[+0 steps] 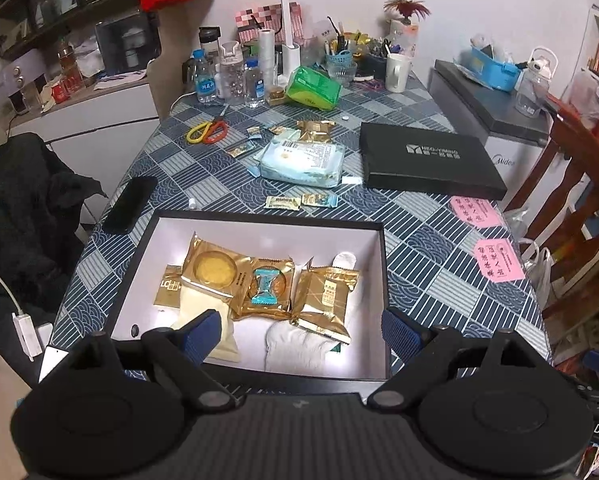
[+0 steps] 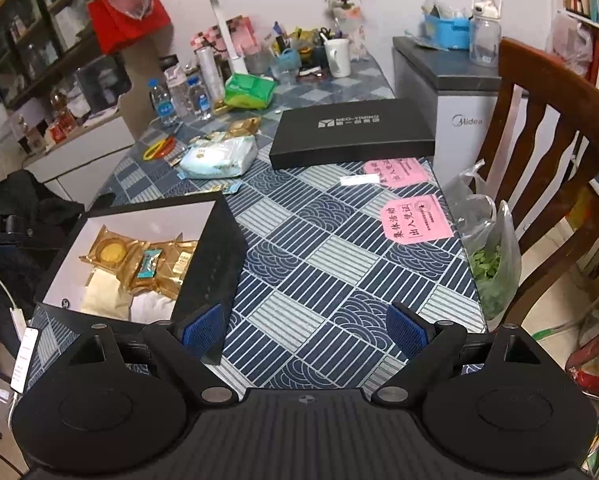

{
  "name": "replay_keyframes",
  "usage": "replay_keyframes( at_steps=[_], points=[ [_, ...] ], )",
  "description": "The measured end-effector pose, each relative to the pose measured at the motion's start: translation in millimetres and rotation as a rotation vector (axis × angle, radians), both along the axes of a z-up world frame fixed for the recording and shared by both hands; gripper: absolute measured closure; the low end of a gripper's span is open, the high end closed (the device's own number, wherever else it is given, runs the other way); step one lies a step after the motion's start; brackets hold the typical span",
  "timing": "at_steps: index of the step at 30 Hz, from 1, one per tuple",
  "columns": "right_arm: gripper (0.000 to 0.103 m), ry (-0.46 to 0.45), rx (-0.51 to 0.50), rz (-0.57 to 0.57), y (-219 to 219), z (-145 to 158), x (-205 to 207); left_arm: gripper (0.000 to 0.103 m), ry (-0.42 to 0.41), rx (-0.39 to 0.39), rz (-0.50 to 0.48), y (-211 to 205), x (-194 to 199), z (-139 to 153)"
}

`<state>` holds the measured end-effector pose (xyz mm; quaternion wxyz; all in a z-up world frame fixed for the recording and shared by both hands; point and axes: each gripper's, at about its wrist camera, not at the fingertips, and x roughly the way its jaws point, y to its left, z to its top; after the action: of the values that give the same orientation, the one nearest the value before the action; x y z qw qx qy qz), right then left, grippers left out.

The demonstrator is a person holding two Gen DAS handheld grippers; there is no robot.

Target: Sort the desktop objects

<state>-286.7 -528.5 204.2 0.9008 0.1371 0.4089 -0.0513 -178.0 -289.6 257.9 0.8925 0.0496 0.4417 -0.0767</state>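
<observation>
1. The left claw (image 1: 299, 330) hangs over the near edge of the open box (image 1: 373, 264), its blue pads spread wide with nothing between them.
2. Inside the box lie gold snack packets (image 1: 215, 272), a small blue candy (image 1: 265, 286) on top of them, and a white cloth item (image 1: 299, 350) toward 6 o'clock.
3. Beyond the box, at 12 o'clock on the worktop (image 1: 427, 216), sit two small candy wrappers (image 1: 301, 201), then a pale blue wipes pack (image 1: 303, 162) (a gold packet (image 1: 314, 131) rests just behind it).
4. The black lid (image 1: 431, 160) lies at 2 o'clock; scissors (image 1: 207, 132) at 11 o'clock.
5. The right claw (image 2: 305, 330) is also spread and empty, over bare patterned worktop (image 2: 339, 264), with the box (image 2: 215, 256) at its 10 o'clock.
6. Two pink slips (image 2: 415, 220) lie at its 1 o'clock.
</observation>
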Motion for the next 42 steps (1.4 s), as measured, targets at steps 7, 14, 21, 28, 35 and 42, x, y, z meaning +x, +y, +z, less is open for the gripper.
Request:
replay_keyframes(
  at_steps=[7,14,21,28,35,42],
  points=[
    [0.014,-0.004,0.013,-0.056,-7,2,-4,0.0,-0.005,0.0,-0.015,2,2,5],
    [0.014,0.017,0.012,-0.113,1,2,-3,0.0,-0.024,-0.007,-0.03,23,7,9],
    [0.014,0.008,0.006,-0.146,13,8,9,0.0,-0.032,-0.021,-0.041,43,25,12],
    [0.014,0.005,-0.013,-0.154,17,13,30,0.0,-0.041,-0.041,-0.071,43,46,14],
    [0.014,0.007,-0.034,-0.132,13,22,51,0.0,-0.058,-0.042,-0.09,35,57,17],
    [0.014,0.014,-0.06,-0.074,13,27,63,0.0,-0.054,-0.053,-0.049,39,53,15]
  ],
)
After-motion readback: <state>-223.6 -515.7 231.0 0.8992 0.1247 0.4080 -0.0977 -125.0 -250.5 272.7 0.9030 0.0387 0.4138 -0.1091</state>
